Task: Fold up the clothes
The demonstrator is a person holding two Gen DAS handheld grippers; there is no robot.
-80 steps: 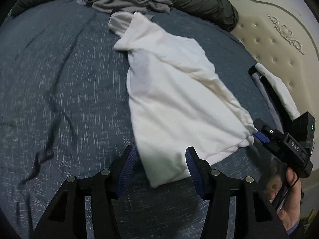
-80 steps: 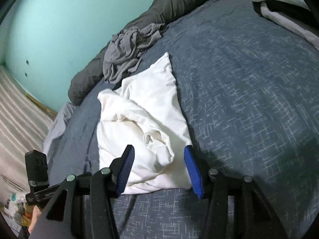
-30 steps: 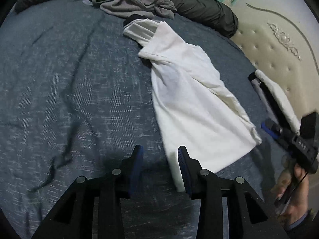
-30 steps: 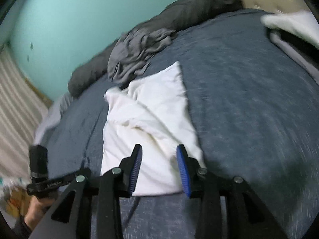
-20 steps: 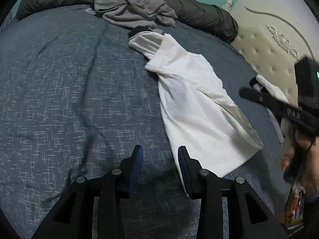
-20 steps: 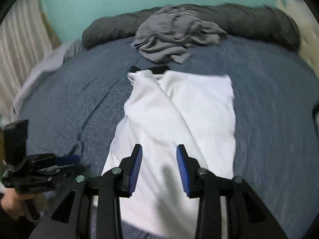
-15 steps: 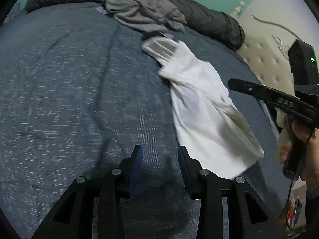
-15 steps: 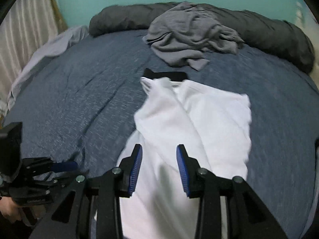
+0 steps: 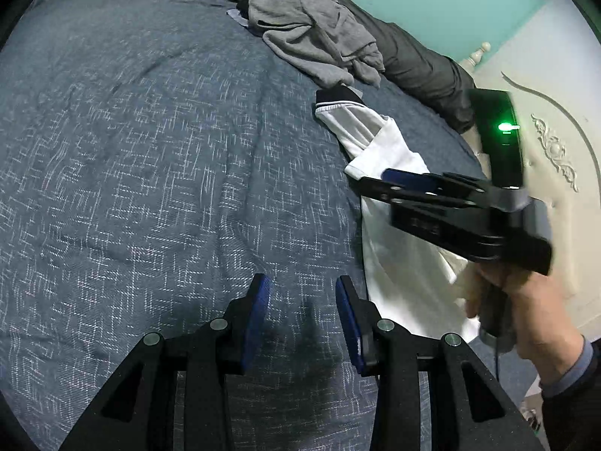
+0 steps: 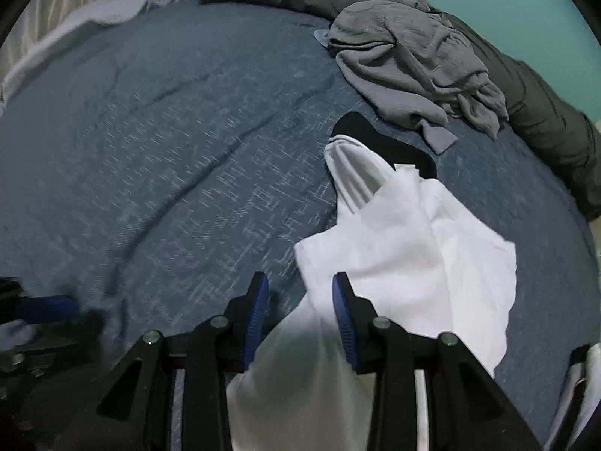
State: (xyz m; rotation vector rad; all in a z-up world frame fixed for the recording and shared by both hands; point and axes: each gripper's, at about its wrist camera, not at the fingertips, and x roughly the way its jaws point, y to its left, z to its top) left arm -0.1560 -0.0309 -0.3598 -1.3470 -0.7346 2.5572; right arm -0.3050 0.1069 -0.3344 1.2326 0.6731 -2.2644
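A white garment (image 9: 398, 263) (image 10: 405, 255) with a black collar (image 10: 375, 143) lies loosely folded on the blue-grey bed cover (image 9: 150, 150). My left gripper (image 9: 302, 315) hovers open over bare cover, just left of the garment's near edge, with nothing between its pads. In the left wrist view a hand (image 9: 526, 300) holds my right gripper (image 9: 372, 182) over the garment's middle. My right gripper (image 10: 300, 300) is open above the garment's left edge, and white cloth shows in the gap below it. The left gripper (image 10: 49, 310) is a blur at the far left of the right wrist view.
A crumpled grey garment (image 9: 315, 37) (image 10: 413, 56) lies beyond the collar against a dark rolled duvet (image 9: 420, 67) (image 10: 544, 112). A cream headboard (image 9: 556, 143) stands to the right. Other folded cloth (image 10: 578, 383) sits at the lower right, a pale sheet (image 10: 94, 7) at the far left.
The right gripper swung across from the garment's side and rolled, now over its left part. The left gripper slid left off the garment onto bare cover. Neither jaw gap changed in the last second.
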